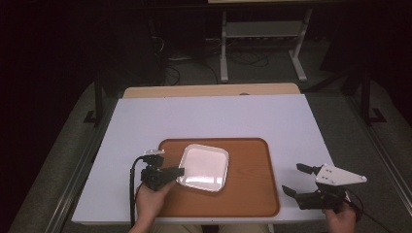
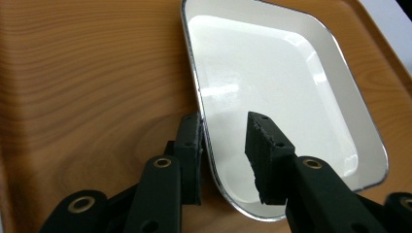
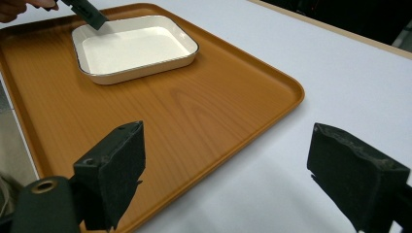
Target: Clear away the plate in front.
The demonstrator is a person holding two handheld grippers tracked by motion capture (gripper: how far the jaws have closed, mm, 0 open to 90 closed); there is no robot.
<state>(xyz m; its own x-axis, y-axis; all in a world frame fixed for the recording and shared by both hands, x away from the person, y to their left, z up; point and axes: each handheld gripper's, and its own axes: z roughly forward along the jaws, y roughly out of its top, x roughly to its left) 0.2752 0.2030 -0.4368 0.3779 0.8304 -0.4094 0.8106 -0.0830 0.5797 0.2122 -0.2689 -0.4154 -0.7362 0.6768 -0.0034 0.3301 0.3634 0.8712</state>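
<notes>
A white square dish [image 1: 203,166] with a thin metal rim lies on a brown wooden tray [image 1: 243,194]. My left gripper [image 1: 179,171] is at the dish's left edge. In the left gripper view the left gripper [image 2: 224,121] straddles the dish [image 2: 272,82] rim: one jaw is outside against the rim, the other inside over the dish floor with a gap left, so it is open. My right gripper [image 1: 294,178] hovers open over the white table, just right of the tray, holding nothing. In the right gripper view the right gripper [image 3: 232,145] stands wide open facing the tray [image 3: 194,111] and the dish [image 3: 133,48].
The tray sits on a white table [image 1: 209,116] near its front edge. A bare wooden strip [image 1: 209,90] runs along the far edge. Beyond it are a dark floor, cables and a white metal stand [image 1: 262,34].
</notes>
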